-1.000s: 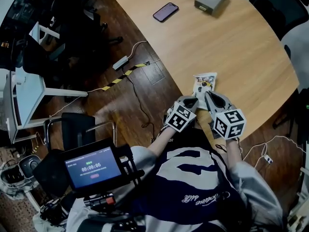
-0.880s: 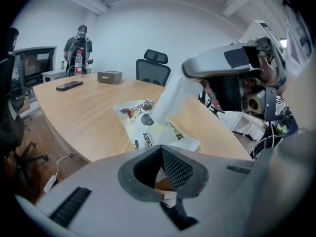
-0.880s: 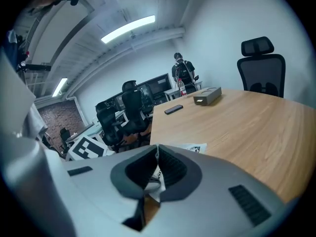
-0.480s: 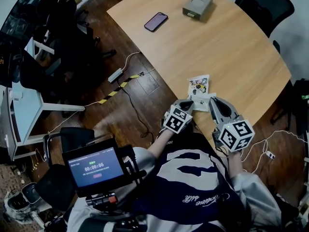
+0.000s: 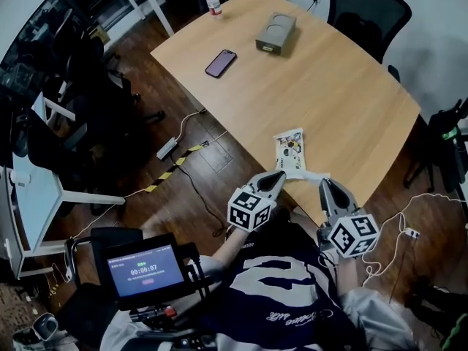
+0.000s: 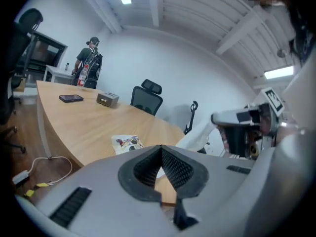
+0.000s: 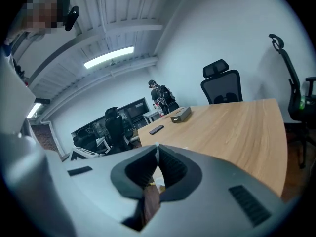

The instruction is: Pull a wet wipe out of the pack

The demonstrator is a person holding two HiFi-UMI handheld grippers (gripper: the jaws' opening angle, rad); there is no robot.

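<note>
The wet wipe pack [image 5: 290,149] lies flat on the wooden table [image 5: 344,86] near its near edge, and also shows in the left gripper view [image 6: 126,143]. My right gripper [image 5: 324,183] [image 7: 157,147] is raised off the table and shut on a white wet wipe [image 5: 311,174]. The wipe [image 6: 195,132] stretches from it toward my left gripper [image 5: 281,175] [image 6: 160,148]. The left jaws are shut with their tips together. The wipe's far end runs behind those tips, and I cannot tell whether it touches them. Both grippers hover just in front of the pack.
Farther back on the table lie a dark phone [image 5: 221,62] and a grey box [image 5: 276,31], with a bottle [image 5: 213,0] at the far corner. Office chairs [image 5: 358,6] stand behind. Cables [image 5: 179,148] run across the floor at left. A person [image 6: 89,68] stands far off.
Both grippers have lifted off the pack and drawn back toward me. The right one has pulled the white wipe out to the right. The pack stays on the table.
</note>
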